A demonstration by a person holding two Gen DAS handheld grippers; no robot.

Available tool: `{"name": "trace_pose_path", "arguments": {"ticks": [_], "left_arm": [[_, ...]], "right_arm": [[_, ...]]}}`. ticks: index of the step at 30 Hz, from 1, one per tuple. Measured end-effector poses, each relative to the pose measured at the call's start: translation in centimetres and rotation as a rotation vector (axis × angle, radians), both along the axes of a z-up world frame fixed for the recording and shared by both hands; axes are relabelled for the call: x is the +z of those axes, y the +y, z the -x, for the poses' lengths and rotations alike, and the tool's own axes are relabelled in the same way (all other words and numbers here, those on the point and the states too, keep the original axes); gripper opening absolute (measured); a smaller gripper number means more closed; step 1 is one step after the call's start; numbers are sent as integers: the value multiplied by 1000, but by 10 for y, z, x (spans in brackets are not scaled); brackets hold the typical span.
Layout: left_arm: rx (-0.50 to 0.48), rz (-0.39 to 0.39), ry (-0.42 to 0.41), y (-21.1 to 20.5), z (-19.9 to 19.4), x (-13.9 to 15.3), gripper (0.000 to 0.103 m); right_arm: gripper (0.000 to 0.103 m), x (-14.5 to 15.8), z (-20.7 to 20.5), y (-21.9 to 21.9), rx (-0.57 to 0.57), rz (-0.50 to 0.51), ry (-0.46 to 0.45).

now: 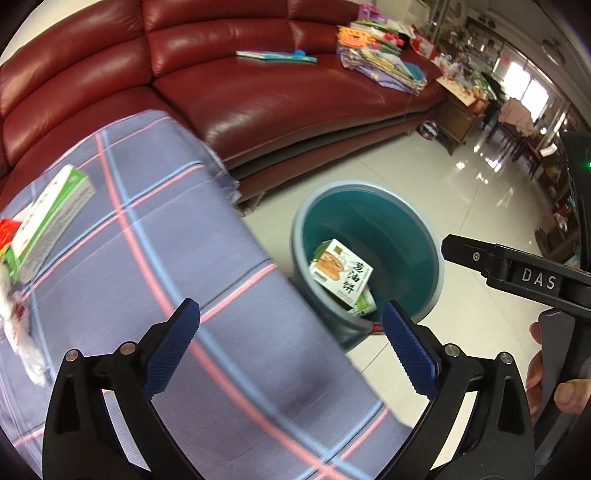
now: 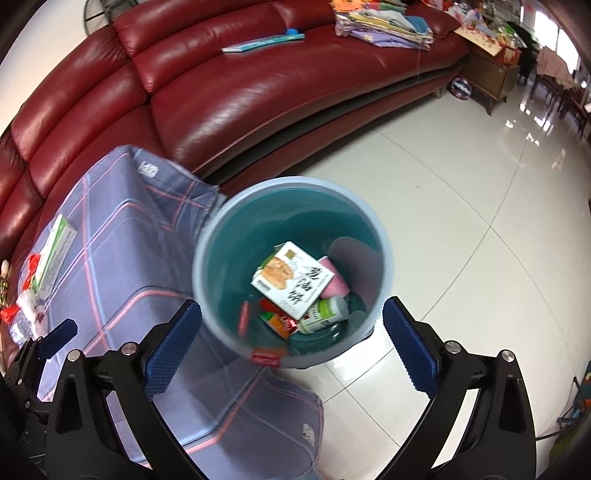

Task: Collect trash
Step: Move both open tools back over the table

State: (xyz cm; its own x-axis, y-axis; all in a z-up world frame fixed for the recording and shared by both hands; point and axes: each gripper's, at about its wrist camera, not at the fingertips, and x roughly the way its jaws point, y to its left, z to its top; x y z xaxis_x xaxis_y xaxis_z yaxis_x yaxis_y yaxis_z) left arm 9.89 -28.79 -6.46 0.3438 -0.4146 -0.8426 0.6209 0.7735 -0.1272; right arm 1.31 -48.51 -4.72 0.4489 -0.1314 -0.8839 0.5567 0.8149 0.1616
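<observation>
My left gripper (image 1: 291,314) is open and empty above the plaid-covered table (image 1: 155,258), close to its edge. A green-and-white box (image 1: 55,210) and crumpled red and white wrappers (image 1: 14,295) lie on the cloth at the far left. My right gripper (image 2: 291,314) is open and empty right over the teal trash bin (image 2: 221,229) on the floor. Inside the bin lie a food box (image 2: 291,280), a pink cup (image 2: 334,282), a white-and-green bottle (image 2: 325,314) and red wrappers (image 2: 277,321). The bin (image 1: 417,229) also shows in the left wrist view.
A red leather sofa (image 2: 277,92) curves behind the table and bin, with books and papers (image 2: 384,22) on its seat. Glossy white floor tiles (image 2: 461,221) stretch to the right. A hand (image 1: 554,391) holding the right gripper's finger (image 1: 480,258) shows at the left view's right edge.
</observation>
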Motion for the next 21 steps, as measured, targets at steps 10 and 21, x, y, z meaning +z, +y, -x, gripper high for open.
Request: {"name": "trace_pose_path", "arguments": {"ticks": [10,21], "left_arm": [[146,19,-35,94,-7,21,99],[319,15,-30,214,-21,22,99]], "right_arm": [[95,20,-32,78,142,-10,-22],[95,26,-78,173,303,-21,-3]]}}
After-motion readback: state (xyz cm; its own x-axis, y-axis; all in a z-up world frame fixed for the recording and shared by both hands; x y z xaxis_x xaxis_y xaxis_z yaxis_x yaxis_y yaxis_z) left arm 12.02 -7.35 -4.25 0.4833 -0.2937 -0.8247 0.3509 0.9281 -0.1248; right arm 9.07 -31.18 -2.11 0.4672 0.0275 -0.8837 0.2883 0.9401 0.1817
